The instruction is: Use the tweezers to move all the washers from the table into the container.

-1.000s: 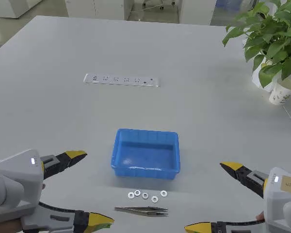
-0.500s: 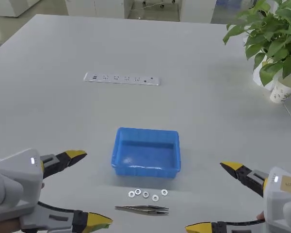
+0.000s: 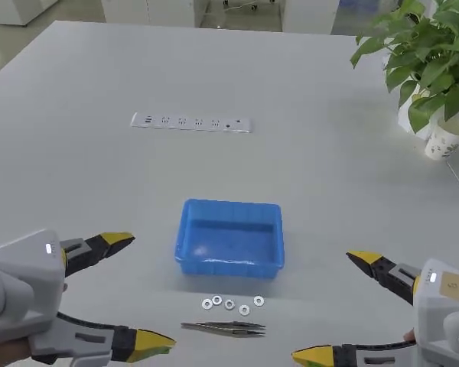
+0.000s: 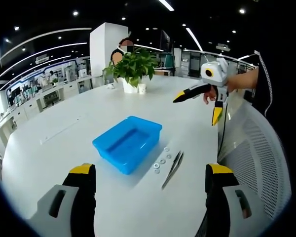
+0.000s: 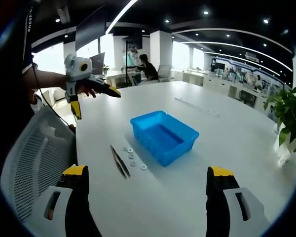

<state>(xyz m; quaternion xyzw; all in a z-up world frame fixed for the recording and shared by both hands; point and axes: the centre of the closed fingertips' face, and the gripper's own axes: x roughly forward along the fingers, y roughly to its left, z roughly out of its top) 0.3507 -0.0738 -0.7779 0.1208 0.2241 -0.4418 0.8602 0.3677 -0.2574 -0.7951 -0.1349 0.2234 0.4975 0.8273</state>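
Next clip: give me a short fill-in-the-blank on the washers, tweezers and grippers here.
1. ____ washers lie on the table beside the container.
2. The container is ____ in colour.
3. The tweezers lie on the table, held by ____ gripper.
4. The left gripper and right gripper both have jaws ____.
Missing words: five; blue; neither; open.

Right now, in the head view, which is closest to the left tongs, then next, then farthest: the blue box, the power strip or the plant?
1. Blue box: just to the right of the left tongs, mid-table.
2. Power strip: farther up the table, beyond the box.
3. Plant: at the far right edge of the table.
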